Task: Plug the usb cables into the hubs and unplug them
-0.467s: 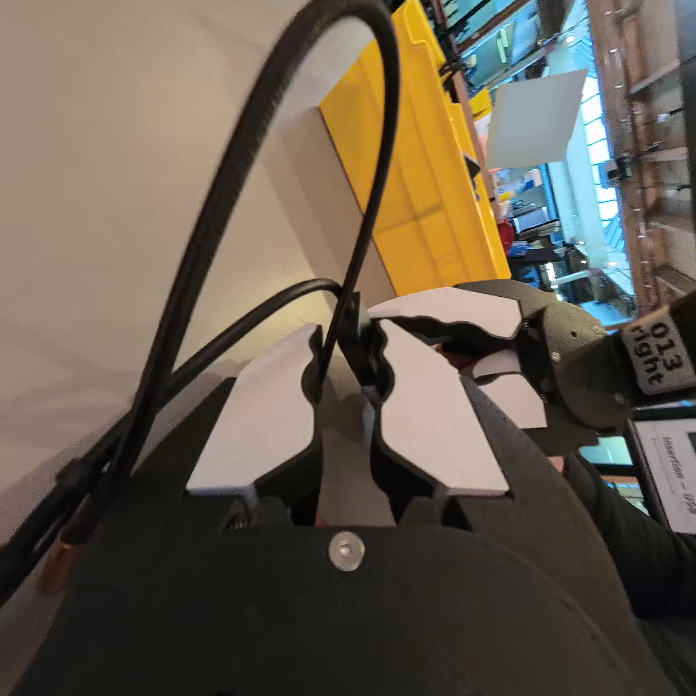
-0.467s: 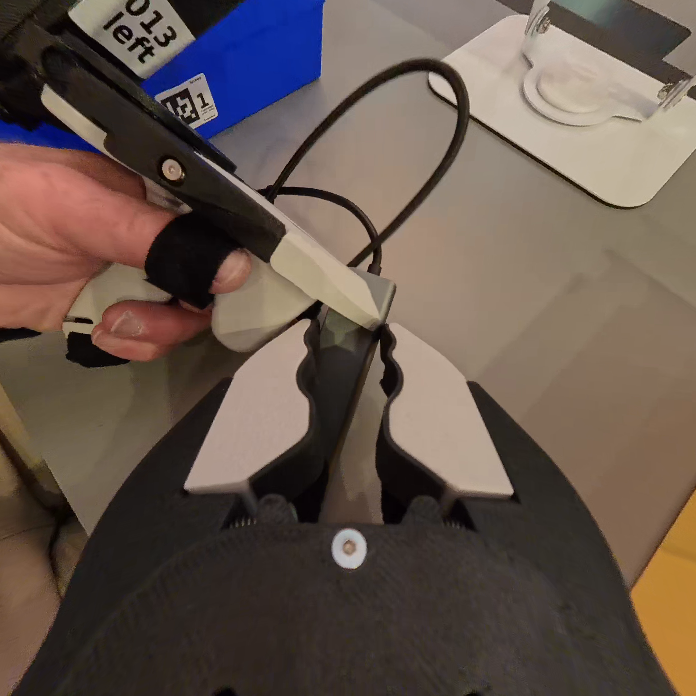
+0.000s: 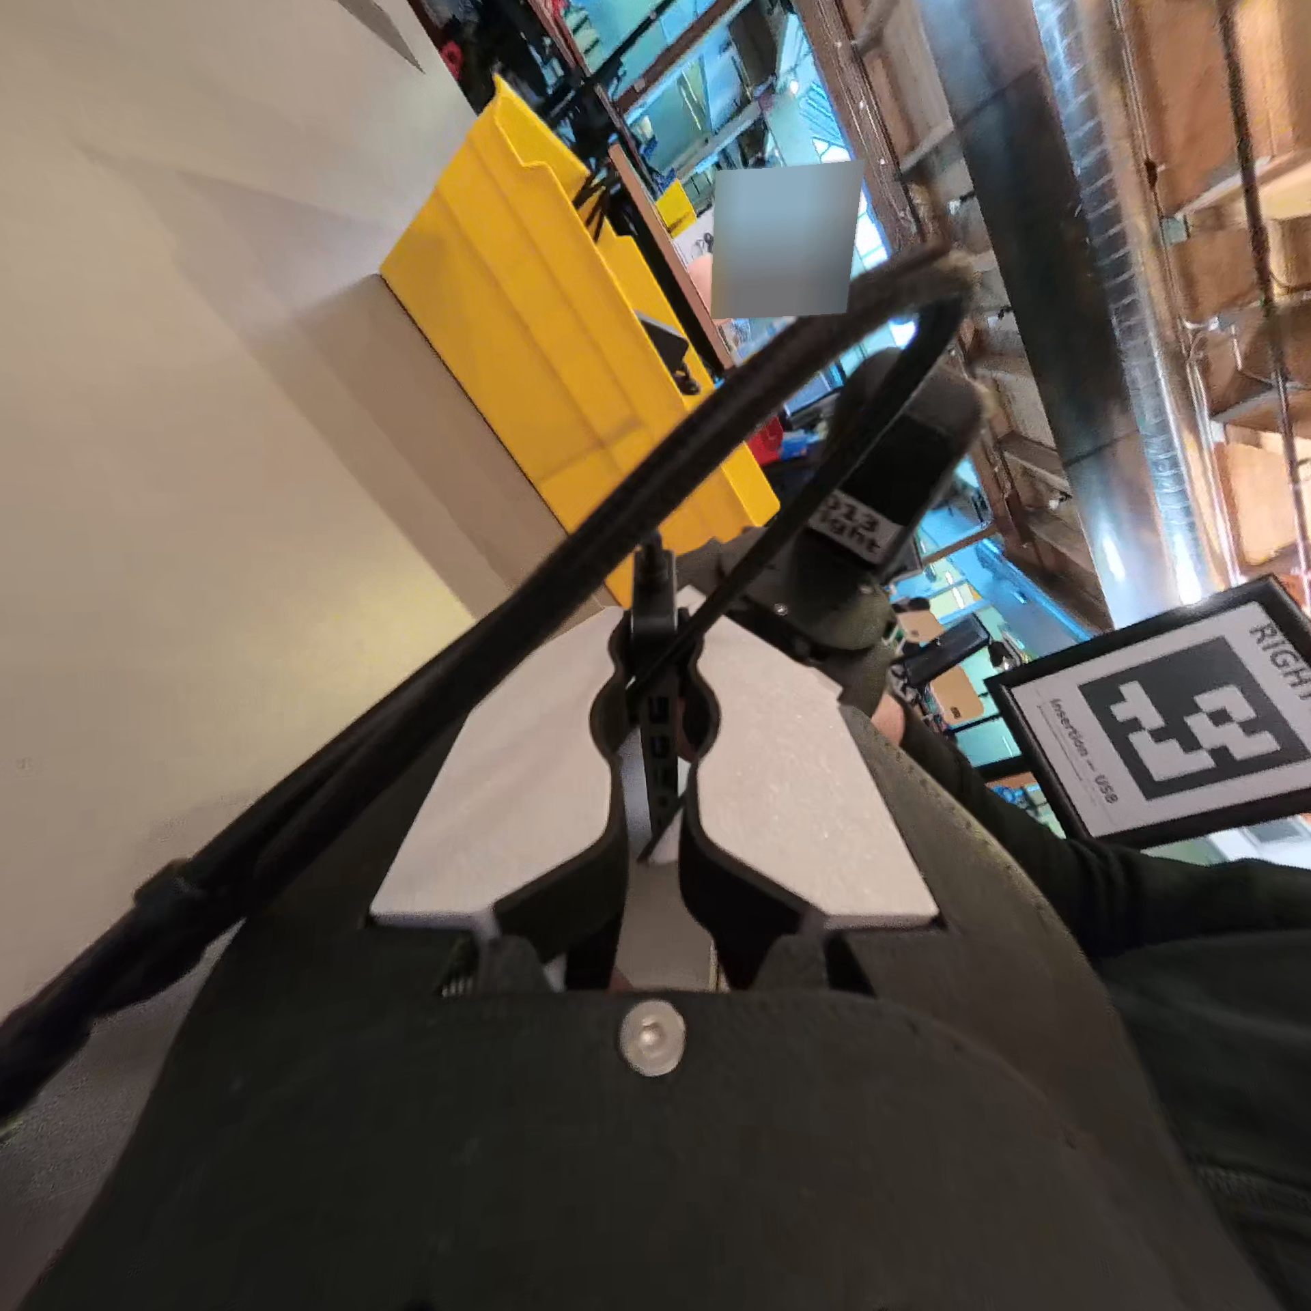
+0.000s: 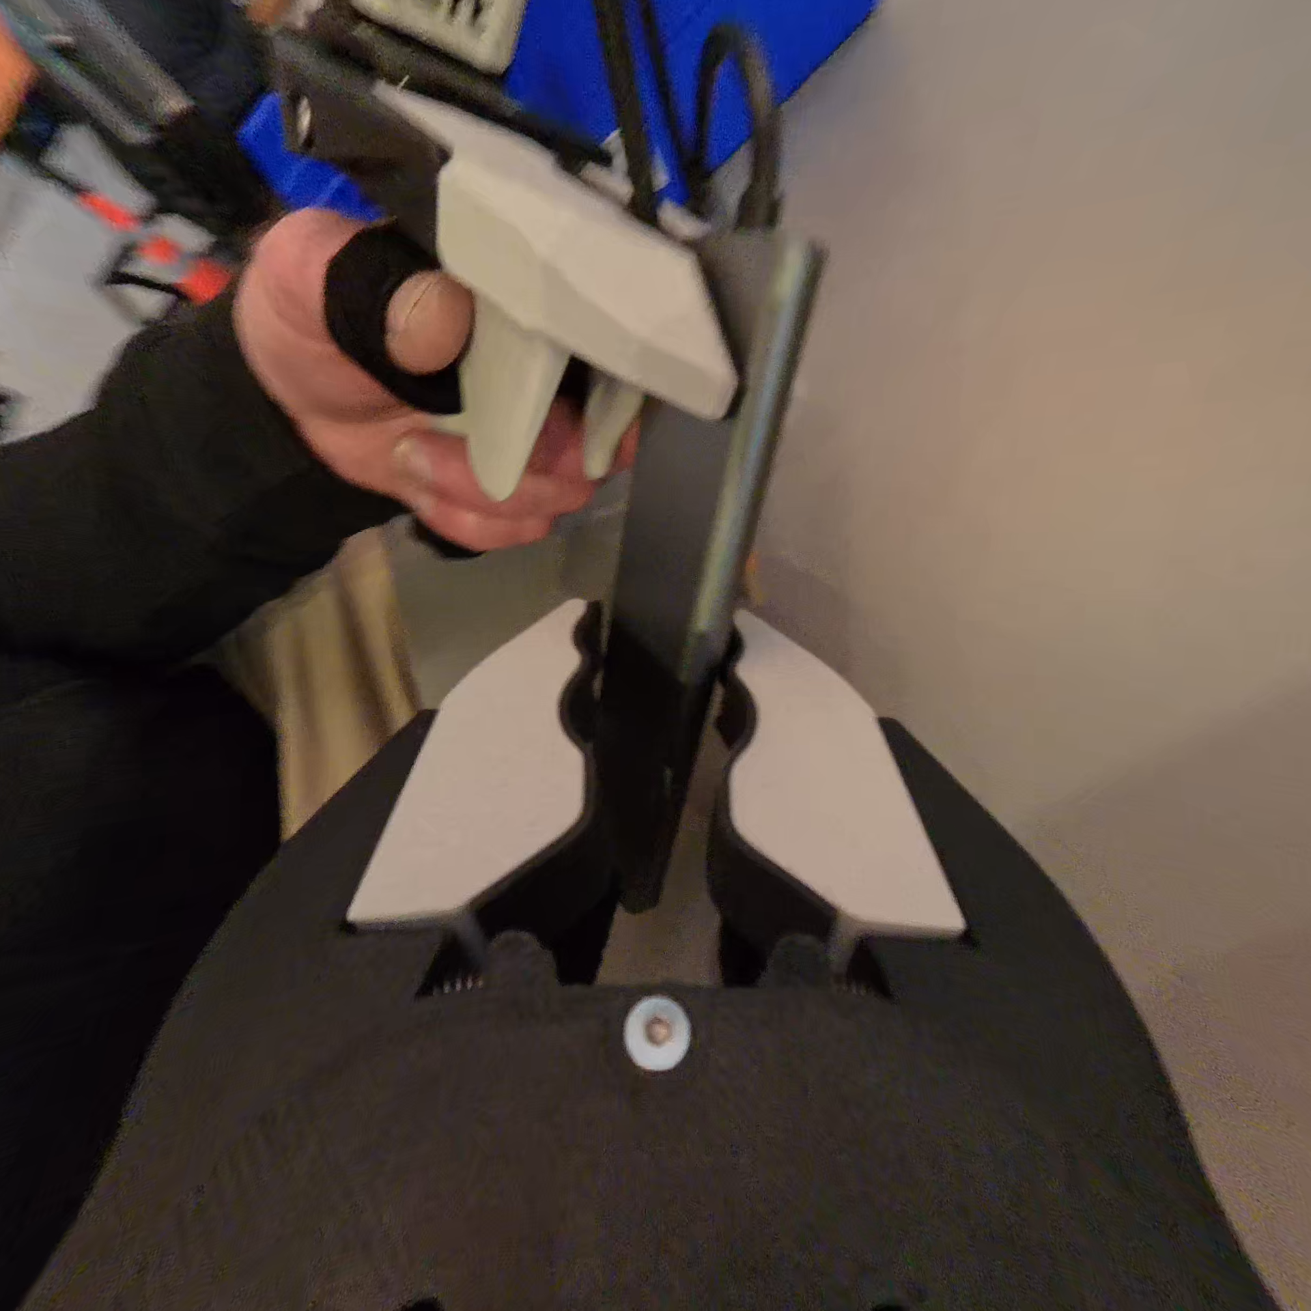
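Between the fingers of your right gripper [image 4: 656, 681] sat the dark grey hub [image 4: 699, 511], a flat slab held edge-on, and the jaws were closed tight against both of its faces. The hub stood up and away from the gripper, clear of the grey table [image 4: 1050, 496] beyond it. At its far end your left gripper [image 4: 709, 312] reached in from the upper left, one pale finger [image 4: 589, 298] lying across the top of the hub, with your hand [image 4: 397, 397] wrapped around its trigger. Two black cables [image 4: 752, 120] rose from that far end, in front of a blue bin [image 4: 624, 64]; that part was blurred.

In the left wrist view your left gripper [image 3: 654, 681] had its jaws pressed together on a black usb plug [image 3: 654, 617], with the narrow port edge of the hub [image 3: 661, 752] running back between the fingers. From the plug's far end the cable [image 3: 440, 638] looped up and swept down past the lower left corner. Whether the plug was fully seated in the hub you could not have told from either view. Beyond the fingers your right gripper [image 3: 801, 624] came in from the right. A yellow bin [image 3: 567, 369] sat on the table farther off, and a framed card with a black-and-white marker [image 3: 1177, 723] stood at the right edge.
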### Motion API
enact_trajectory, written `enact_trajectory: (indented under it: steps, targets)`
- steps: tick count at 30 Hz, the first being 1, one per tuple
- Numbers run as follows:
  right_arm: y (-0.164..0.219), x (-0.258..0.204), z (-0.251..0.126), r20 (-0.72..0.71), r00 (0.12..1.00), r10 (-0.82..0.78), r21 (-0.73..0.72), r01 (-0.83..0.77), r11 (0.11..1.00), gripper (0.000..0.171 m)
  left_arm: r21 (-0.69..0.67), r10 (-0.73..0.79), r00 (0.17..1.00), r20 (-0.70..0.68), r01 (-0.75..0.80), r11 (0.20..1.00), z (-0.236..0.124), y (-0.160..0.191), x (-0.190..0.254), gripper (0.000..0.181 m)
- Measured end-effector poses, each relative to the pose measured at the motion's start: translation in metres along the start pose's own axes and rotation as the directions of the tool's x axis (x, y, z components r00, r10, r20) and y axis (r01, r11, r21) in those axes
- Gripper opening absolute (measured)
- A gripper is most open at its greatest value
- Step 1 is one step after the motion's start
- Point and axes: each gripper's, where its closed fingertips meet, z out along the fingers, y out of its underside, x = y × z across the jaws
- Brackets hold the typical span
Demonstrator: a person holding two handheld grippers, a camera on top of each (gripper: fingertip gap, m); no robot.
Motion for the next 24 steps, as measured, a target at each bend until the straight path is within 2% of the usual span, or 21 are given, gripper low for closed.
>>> enact_trajectory:
  steps: [1,6,8,10,13,16,19,22,24]
  targets:
    - [0.003,-0.005,0.003,0.058,0.998,0.034,-0.009,-0.034,0.999,0.026,-0.021,0.015,1.000,-0.011,-0.015,1.000,0.000,0.001,0.002,0.011]
    - [-0.004,-0.014,-0.002,0.195,0.971,0.141,0.033,-0.150,0.988,0.019,-0.030,0.036,0.999,-0.025,-0.037,0.999,-0.001,-0.002,0.003,0.013]
    - [-0.007,-0.009,-0.003,0.188,0.967,0.172,0.059,-0.186,0.981,0.009,-0.029,0.034,0.999,0.003,-0.034,0.999,-0.003,-0.003,-0.002,0.029]
    - [-0.014,-0.011,-0.009,0.241,0.949,0.204,0.099,-0.233,0.967,0.009,-0.047,0.046,0.998,0.039,-0.044,0.998,-0.005,0.001,-0.006,0.038]
    - [-0.016,-0.007,-0.013,0.232,0.946,0.225,0.114,-0.256,0.960,0.009,-0.047,0.051,0.993,0.104,-0.047,0.998,-0.008,0.005,-0.010,0.045]
    - [-0.016,-0.003,-0.014,0.212,0.948,0.236,0.123,-0.265,0.956,0.009,-0.113,0.099,0.978,0.183,-0.079,0.990,-0.014,0.017,-0.020,0.041]
    - [-0.014,-0.002,-0.015,0.204,0.947,0.247,0.110,-0.273,0.956,0.009,-0.258,0.220,0.935,0.278,-0.148,0.955,-0.017,0.037,-0.038,0.035]
    - [-0.014,-0.001,-0.014,0.200,0.947,0.250,0.104,-0.274,0.956,0.009,-0.355,0.296,0.923,0.247,-0.198,0.914,-0.010,0.053,-0.038,0.028]
    - [-0.013,0.000,-0.014,0.194,0.948,0.252,0.099,-0.274,0.956,0.009,-0.456,0.387,0.878,0.281,-0.233,0.859,-0.011,0.063,-0.049,0.017]
